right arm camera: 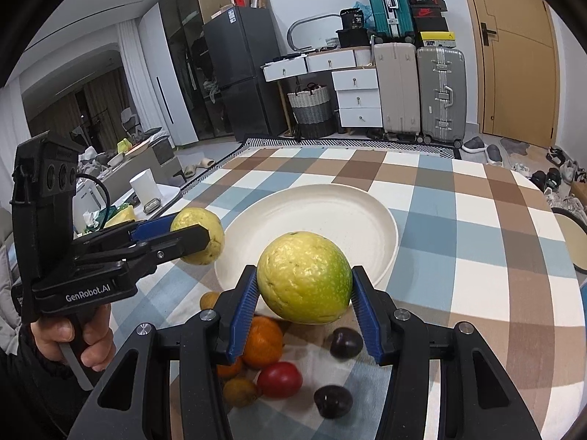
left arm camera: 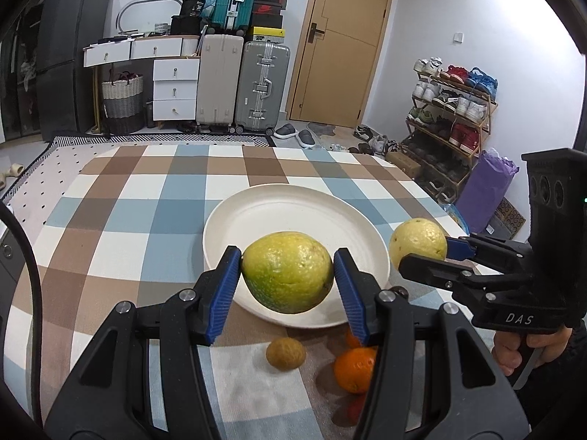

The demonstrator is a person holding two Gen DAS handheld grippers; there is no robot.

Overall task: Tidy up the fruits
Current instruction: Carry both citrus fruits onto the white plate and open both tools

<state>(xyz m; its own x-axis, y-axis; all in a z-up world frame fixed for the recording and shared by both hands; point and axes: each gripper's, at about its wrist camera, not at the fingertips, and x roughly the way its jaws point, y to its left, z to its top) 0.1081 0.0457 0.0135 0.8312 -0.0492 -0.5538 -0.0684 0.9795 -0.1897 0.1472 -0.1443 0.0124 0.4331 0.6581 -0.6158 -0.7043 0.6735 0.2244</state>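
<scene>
My left gripper [left arm camera: 288, 256] is shut on a large yellow-green fruit [left arm camera: 288, 278], held above the near rim of the white plate [left arm camera: 293, 198]. In the same view my right gripper [left arm camera: 425, 255] is shut on a paler yellow fruit [left arm camera: 418, 238] off the plate's right side. The right wrist view shows the right gripper [right arm camera: 304, 273] with its yellow-green fruit [right arm camera: 304, 286] over the plate's [right arm camera: 330, 198] near edge. There the left gripper [right arm camera: 190, 229] holds its fruit [right arm camera: 200, 220] by the plate's left side. The plate has nothing on it.
Loose fruit lies on the checked tablecloth [right arm camera: 477, 256] below the grippers: oranges [right arm camera: 262, 341], a red fruit [right arm camera: 279, 379], two dark plums [right arm camera: 346, 343], small brownish fruits [left arm camera: 286, 354]. A person's hand [right arm camera: 73, 333] grips the left handle. Suitcases and drawers stand beyond the table.
</scene>
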